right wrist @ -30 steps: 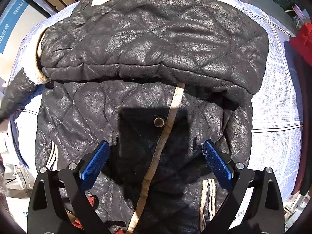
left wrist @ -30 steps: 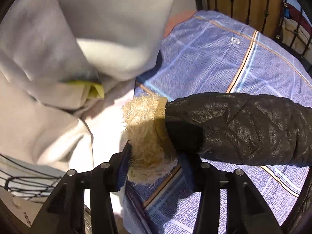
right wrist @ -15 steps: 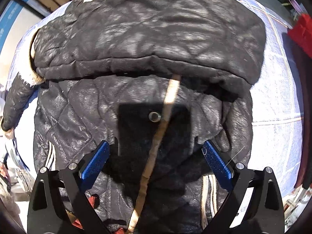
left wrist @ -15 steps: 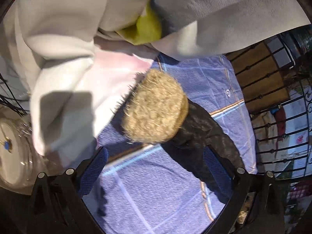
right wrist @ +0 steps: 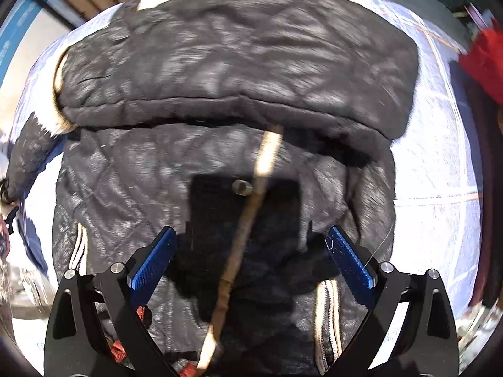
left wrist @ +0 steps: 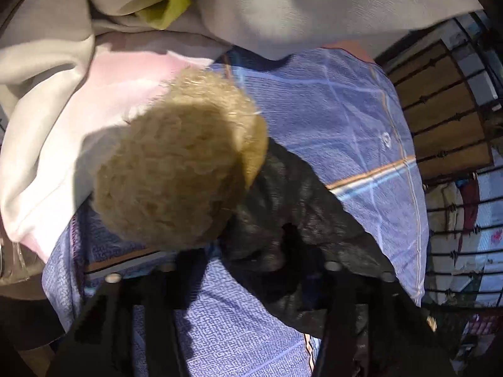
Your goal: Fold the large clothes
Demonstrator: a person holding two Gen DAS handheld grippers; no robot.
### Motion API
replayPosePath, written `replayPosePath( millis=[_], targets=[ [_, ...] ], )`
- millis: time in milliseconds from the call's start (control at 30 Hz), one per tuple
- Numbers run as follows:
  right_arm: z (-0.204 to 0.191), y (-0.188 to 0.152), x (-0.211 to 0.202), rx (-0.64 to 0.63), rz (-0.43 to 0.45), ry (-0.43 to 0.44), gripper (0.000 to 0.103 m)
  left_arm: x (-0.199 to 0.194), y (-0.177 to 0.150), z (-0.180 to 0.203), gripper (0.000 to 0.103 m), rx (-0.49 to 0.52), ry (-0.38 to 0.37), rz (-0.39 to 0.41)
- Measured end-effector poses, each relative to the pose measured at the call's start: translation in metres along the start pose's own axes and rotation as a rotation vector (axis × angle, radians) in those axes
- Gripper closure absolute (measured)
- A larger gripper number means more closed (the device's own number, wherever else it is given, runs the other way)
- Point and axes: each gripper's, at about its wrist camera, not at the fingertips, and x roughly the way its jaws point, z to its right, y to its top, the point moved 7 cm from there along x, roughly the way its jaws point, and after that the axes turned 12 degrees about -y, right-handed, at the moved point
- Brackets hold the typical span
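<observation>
Pinching the sleeve in the left gripper to fold it over the jacket, right gripper spread wide, empty.

The jacket is spread on the bedsheet, filling the frame's centre. Its sleeve is laid diagonally across mid-frame, the cuff at centre-left, below piled cloth.
</observation>
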Motion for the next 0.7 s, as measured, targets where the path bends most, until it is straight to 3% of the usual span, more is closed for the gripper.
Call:
replayPosePath(
  millis=[67,167,367,533,600,700],
  targets=[
    [0.009,-0.001,0.004,0.03,-0.011,-0.001,0.008,-0.007,-0.001,0.017,0.08,0.102,0.041,0.006],
    [0.017,-0.003,0.008,0.045,-0.016,0.004,0.008,-0.029,-0.002,0.056,0.084,0.239,0.034,0.041],
    [0.013,0.004,0.0,0.014,0.016,0.016,0.008,-0.078,-0.017,0.192,0.086,0.465,-0.188,0.114],
    [0.011,0.006,-0.006,0.016,0.033,0.027,0.008,-0.124,-0.096,0.331,0.087,0.757,-0.396,0.116],
    [0.018,0.008,-0.008,0.036,0.036,0.032,0.008,-0.139,-0.144,0.378,0.087,0.841,-0.503,0.081],
    [0.038,0.012,-0.011,0.086,0.033,0.034,0.008,-0.145,-0.225,0.428,0.087,0.992,-0.582,0.02]
  ],
)
